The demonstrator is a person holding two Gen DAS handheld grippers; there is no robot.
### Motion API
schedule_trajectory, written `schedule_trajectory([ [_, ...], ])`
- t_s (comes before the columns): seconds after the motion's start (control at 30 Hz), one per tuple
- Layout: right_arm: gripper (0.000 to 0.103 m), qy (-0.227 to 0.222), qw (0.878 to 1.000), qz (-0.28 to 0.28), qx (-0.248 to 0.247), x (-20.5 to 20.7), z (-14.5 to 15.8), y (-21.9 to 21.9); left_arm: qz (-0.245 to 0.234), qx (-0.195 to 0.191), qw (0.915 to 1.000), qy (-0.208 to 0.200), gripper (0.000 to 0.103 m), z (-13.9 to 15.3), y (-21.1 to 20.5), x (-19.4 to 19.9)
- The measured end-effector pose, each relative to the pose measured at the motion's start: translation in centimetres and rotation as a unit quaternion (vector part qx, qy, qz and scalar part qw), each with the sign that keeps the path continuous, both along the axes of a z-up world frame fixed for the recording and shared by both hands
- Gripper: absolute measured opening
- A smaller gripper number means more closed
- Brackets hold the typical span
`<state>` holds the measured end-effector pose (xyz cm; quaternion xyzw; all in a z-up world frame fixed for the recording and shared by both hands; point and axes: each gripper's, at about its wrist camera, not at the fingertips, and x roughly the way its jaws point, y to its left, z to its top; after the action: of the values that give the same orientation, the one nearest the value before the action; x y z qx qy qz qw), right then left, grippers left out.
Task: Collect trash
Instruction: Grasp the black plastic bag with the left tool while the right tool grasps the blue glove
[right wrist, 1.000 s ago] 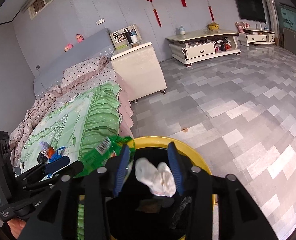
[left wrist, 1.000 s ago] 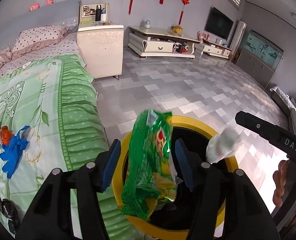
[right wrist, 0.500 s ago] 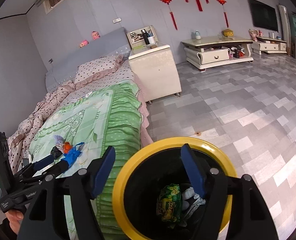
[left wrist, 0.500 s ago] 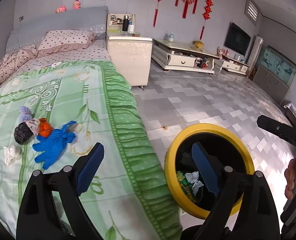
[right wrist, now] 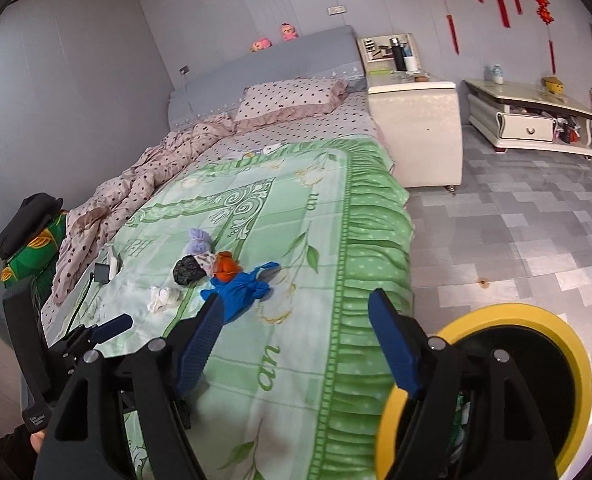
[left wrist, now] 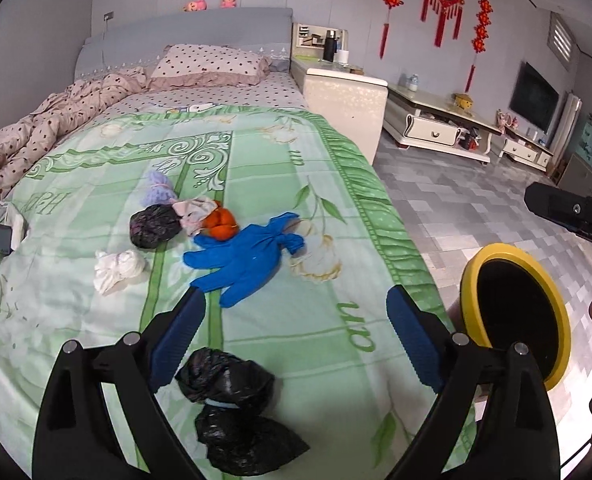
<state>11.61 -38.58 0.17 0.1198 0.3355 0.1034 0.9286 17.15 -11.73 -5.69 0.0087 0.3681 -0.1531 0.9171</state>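
Note:
Trash lies on the green bedspread [left wrist: 279, 152]: a blue glove [left wrist: 251, 256], an orange bag [left wrist: 221, 222], a black bag [left wrist: 153, 226], a white wad [left wrist: 117, 270], a lilac bundle [left wrist: 157, 190], and a black bag [left wrist: 231, 404] close below my left gripper [left wrist: 296, 328]. That gripper is open and empty over the bed. My right gripper [right wrist: 296, 332] is open and empty, above the bed's edge, with the blue glove [right wrist: 241, 286] ahead. The yellow-rimmed bin [right wrist: 536, 320] stands on the floor at the right; it also shows in the left wrist view [left wrist: 516, 312].
A white bedside cabinet [left wrist: 344, 104] stands beyond the bed. A low TV stand [left wrist: 436, 128] lines the far wall. A phone with cable [left wrist: 1, 238] lies at the bed's left. A crumpled dotted quilt [left wrist: 47, 120] and pillow [left wrist: 211, 64] lie at the head.
Both grippers opened and dropped the green packet and the white wad into the bin. Both then swung left from the bin toward the bed.

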Motion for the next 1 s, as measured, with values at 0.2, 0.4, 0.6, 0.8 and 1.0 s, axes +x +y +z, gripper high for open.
schedule_trajectory([
  [0.2,0.071,0.017,0.999,0.044,-0.010,4.3,-2.0,4.6,0.018,0.007,0.9996,0.023,0.088,-2.7,3.3,0.4],
  [0.4,0.071,0.043,0.996,0.074,-0.022,9.2,-5.4,8.0,0.023,0.001,0.9988,0.042,0.088,-5.7,5.0,0.7],
  [0.6,0.071,0.064,0.990,0.117,-0.048,13.5,-9.3,11.2,0.028,-0.024,0.9970,0.068,0.088,-8.8,5.9,1.5],
  [0.8,0.071,0.082,0.984,0.142,-0.073,16.3,-12.9,13.6,0.024,-0.046,0.9938,0.098,0.087,-11.3,6.1,2.4],
  [1.0,0.071,0.086,0.980,0.148,-0.098,17.9,-15.2,15.3,0.013,-0.059,0.9927,0.104,0.081,-12.1,6.0,2.7],
])
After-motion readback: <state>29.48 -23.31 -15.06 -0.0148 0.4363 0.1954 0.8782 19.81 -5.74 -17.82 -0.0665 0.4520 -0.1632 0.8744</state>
